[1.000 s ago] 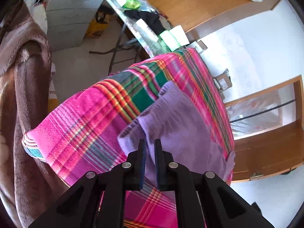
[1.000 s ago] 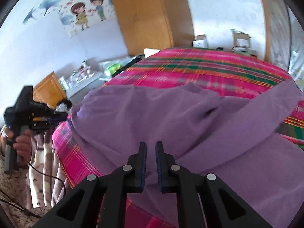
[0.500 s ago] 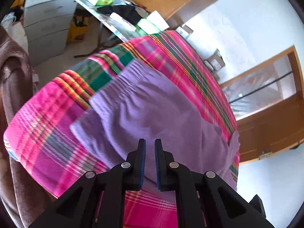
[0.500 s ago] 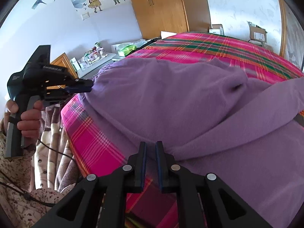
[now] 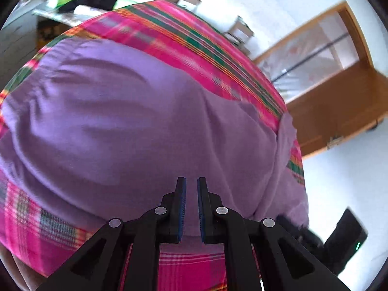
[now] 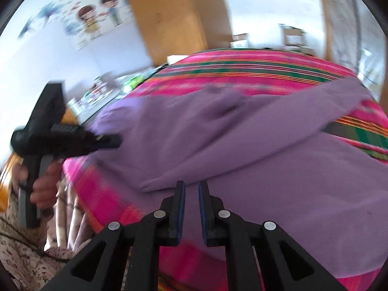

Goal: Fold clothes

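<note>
Mid-fold, lining up: both the left gripper (image 5: 191, 186) and right gripper (image 6: 191, 190) are nearly pressed together, empty, over the purple top (image 5: 135, 126). Next they'd need to spread and pinch the hem at 6 o'clock.

Both views are bright with daylight. In the left wrist view the white wall (image 5: 266, 4) and floor (image 5: 339, 181) are washed out nearly to pure white. The purple garment (image 5: 121, 121) shows soft shadows in its folds. The right wrist view is smeared by motion blur, worst on the wall stickers (image 6: 97, 21) and the bedspread (image 6: 242, 65). Fisheye distortion bends the wardrobe (image 6: 174, 19), and black corners ring each frame.
</note>
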Demonstrator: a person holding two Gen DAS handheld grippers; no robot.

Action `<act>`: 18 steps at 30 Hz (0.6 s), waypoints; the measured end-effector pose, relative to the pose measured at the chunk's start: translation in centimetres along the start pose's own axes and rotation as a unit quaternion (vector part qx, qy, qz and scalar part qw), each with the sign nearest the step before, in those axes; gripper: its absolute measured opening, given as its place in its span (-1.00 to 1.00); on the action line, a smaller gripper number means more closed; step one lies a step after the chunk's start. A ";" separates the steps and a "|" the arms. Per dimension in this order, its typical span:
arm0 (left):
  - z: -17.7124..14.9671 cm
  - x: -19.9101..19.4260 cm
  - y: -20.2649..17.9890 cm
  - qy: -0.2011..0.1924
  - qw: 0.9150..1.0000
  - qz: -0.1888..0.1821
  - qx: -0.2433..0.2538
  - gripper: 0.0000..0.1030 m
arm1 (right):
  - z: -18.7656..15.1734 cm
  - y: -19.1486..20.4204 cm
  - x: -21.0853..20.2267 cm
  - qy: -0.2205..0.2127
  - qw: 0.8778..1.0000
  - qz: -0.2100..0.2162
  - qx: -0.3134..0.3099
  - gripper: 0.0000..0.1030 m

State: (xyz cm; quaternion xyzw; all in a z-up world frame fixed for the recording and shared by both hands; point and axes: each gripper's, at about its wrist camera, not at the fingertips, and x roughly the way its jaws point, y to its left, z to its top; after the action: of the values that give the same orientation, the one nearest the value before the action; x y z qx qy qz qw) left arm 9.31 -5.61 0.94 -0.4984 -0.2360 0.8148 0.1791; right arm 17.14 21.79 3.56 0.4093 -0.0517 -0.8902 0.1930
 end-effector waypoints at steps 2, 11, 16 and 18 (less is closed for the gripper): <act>-0.3 0.8 -1.1 0.011 0.999 0.000 0.036 -0.75 | 0.4 -1.6 -0.4 -0.008 1.000 -0.022 0.019 -0.77; -1.2 2.3 -3.5 0.041 0.992 -0.040 0.111 -0.61 | 3.4 -8.1 0.5 -0.031 0.991 -0.086 0.096 -0.54; -1.0 2.9 -4.7 0.045 0.989 -0.050 0.129 -0.58 | 6.4 -10.6 1.5 -0.037 0.987 -0.101 0.118 -0.47; -0.9 3.1 -5.4 0.048 0.988 -0.055 0.138 -0.57 | 7.7 -11.1 2.1 -0.038 0.986 -0.106 0.120 -0.39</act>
State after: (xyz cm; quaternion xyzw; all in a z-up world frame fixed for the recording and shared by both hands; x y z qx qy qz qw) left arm 9.09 0.67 1.35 -0.4934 -0.1391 0.8038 0.3019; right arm 6.79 30.64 4.36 0.3983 -0.1218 -0.9080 0.0451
